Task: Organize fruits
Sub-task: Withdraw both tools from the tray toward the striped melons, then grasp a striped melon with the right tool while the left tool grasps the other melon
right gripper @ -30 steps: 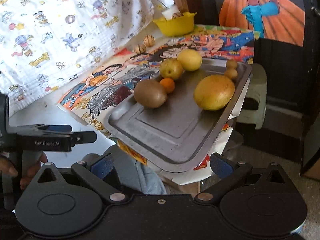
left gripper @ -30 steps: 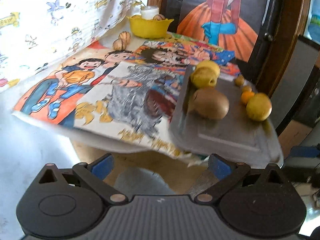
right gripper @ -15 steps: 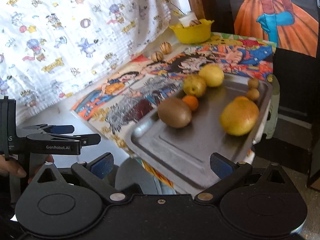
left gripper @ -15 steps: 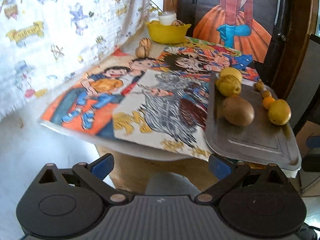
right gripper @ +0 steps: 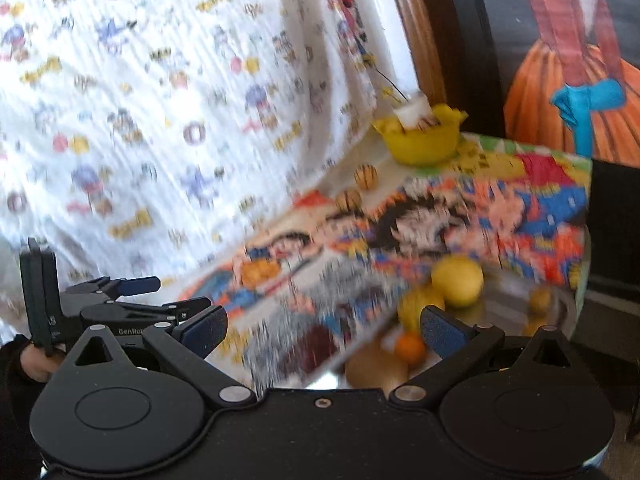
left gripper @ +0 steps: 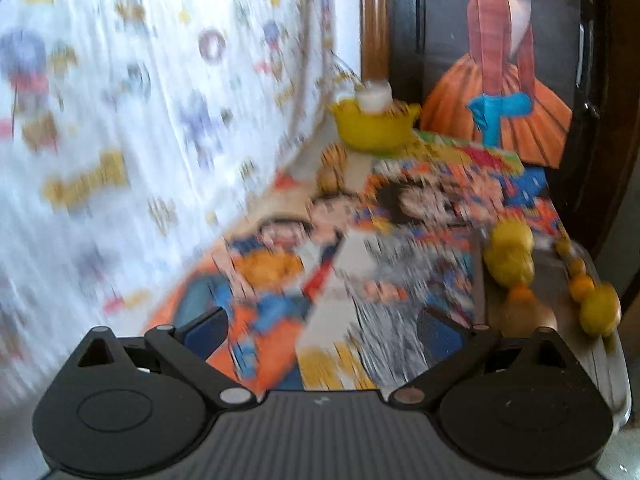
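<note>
A metal tray [right gripper: 505, 301] on the table's right side holds a lemon [right gripper: 458, 280], a yellow-green fruit [right gripper: 420, 307], a small orange [right gripper: 410, 346], a brown kiwi [right gripper: 376, 368] and small brown fruits [right gripper: 540, 300]. My right gripper [right gripper: 324, 330] is open and empty, just short of the tray's near corner. The left wrist view is blurred; there the tray [left gripper: 554, 268] lies right of my open, empty left gripper [left gripper: 322, 328], with yellow fruits [left gripper: 510, 256] and the kiwi [left gripper: 528, 316]. The left gripper [right gripper: 176, 292] shows at the left, held in a hand.
A yellow bowl [right gripper: 420, 140] stands at the table's far end, with two striped round fruits [right gripper: 366, 176] near it. A cartoon-print cloth [right gripper: 500, 216] covers the table. A patterned white sheet [right gripper: 160, 100] hangs on the left. A dark door with an orange-dress picture [right gripper: 580, 80] stands behind.
Both grippers have moved forward and up toward the table, which now looks nearer and motion-blurred. The fruits on the tray have not moved. Both grippers stay open.
</note>
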Demonstrator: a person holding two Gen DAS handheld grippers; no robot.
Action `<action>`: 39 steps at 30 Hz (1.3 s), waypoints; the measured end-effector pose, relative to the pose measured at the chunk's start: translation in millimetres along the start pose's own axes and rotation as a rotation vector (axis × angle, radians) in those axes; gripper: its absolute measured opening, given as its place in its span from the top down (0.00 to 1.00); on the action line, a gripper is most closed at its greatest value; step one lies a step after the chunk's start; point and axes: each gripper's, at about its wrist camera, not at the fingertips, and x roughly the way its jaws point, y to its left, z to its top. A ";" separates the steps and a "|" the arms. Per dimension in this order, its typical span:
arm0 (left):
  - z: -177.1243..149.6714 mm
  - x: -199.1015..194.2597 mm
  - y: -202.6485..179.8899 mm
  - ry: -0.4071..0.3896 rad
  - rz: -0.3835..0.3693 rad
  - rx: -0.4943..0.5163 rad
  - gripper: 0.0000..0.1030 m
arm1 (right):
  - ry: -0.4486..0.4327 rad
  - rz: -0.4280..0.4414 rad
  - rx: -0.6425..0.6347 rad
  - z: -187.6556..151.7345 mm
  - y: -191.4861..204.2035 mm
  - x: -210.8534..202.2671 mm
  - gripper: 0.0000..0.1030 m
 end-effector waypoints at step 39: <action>117.1 297.7 16.5 -0.091 -0.096 -0.218 0.04 | 0.043 0.111 0.086 188.9 -132.4 429.8 0.11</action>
